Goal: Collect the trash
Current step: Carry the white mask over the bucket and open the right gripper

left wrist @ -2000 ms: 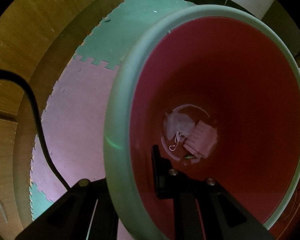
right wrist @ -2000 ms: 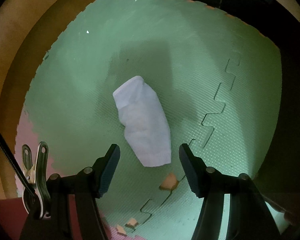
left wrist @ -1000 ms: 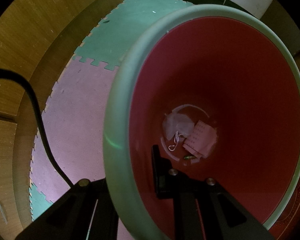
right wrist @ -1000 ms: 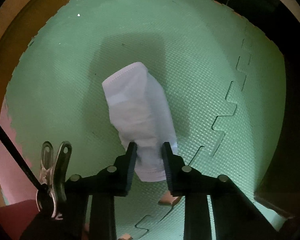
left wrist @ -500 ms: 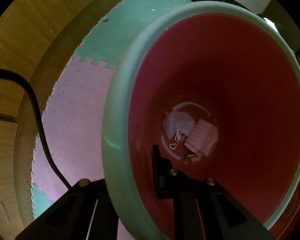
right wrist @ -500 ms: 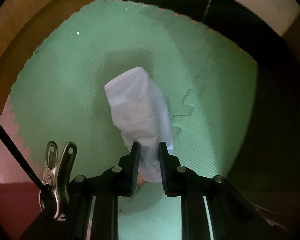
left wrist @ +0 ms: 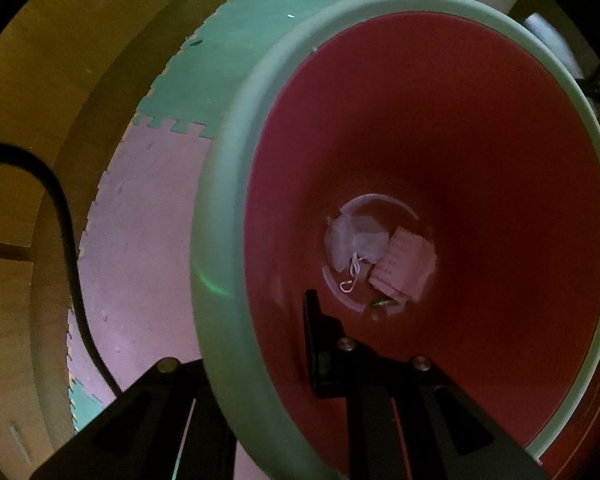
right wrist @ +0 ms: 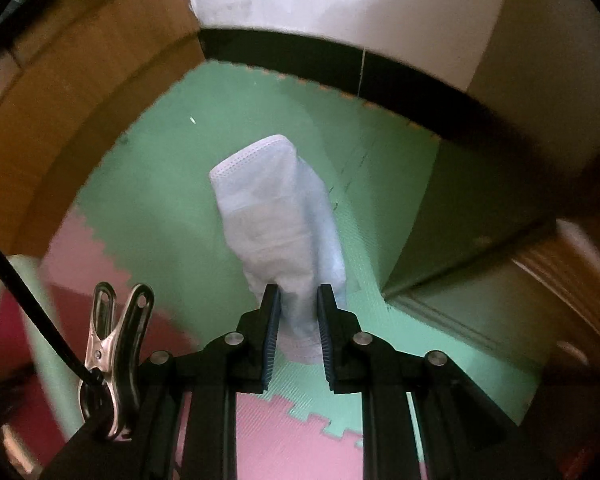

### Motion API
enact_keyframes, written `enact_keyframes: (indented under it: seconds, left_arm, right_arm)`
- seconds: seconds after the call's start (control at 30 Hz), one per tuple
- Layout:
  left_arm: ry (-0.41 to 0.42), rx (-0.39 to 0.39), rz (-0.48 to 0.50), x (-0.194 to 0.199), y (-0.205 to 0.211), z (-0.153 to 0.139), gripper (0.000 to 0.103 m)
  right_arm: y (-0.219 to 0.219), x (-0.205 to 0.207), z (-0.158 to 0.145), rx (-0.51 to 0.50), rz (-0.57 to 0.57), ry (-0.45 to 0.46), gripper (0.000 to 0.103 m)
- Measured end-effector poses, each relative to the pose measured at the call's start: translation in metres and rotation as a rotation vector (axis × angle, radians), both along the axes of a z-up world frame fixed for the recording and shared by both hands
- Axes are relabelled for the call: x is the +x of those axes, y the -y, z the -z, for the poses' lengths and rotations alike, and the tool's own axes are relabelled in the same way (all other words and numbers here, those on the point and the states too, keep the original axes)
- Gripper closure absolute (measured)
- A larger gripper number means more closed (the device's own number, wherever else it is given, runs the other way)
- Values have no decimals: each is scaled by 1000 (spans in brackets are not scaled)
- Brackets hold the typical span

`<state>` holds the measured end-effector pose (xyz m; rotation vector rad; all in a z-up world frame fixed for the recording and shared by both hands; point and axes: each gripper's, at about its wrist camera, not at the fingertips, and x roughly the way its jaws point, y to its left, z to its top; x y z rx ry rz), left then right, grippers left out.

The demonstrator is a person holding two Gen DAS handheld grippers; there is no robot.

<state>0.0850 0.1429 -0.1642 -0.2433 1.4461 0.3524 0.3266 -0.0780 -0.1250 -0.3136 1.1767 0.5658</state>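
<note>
Above the green and pink foam floor mat (right wrist: 171, 208), your right claw (right wrist: 297, 320) grips a pale blue face mask (right wrist: 277, 220); your left claw (left wrist: 259, 360) clamps the red bin's green rim (left wrist: 219, 240).

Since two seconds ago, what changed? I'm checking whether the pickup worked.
The right claw closed on the face mask and lifted it off the green foam mat. The left claw kept its grip on the rim of the red bin, its contents unchanged.
</note>
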Motion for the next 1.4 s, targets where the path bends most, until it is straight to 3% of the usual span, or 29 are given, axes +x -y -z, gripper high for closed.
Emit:
enact_keyframes:
  seconds: [0.23, 0.43, 0.77, 0.97, 1.23, 1.4]
  left_arm:
    - [-12, -29, 20, 1, -5, 3, 93]
    - [-11, -31, 33, 2, -6, 3, 93]
    - [-1, -43, 2, 3, -6, 2, 93]
    - [22, -43, -25, 2, -9, -1, 93]
    - [43, -29, -30, 2, -8, -5, 93]
    - [48, -24, -21, 2, -10, -5, 93]
  right_arm:
    - [-9, -73, -81, 85, -33, 24, 83]
    - [-38, -132, -104, 128, -74, -13, 83]
    - [-70, -182, -66, 93, -119, -126, 83]
    - [-77, -193, -42, 27, -162, -135, 83]
    - [-88, -210, -49, 3, -254, -120, 83]
    - [-84, -208, -54, 0, -243, -112, 83]
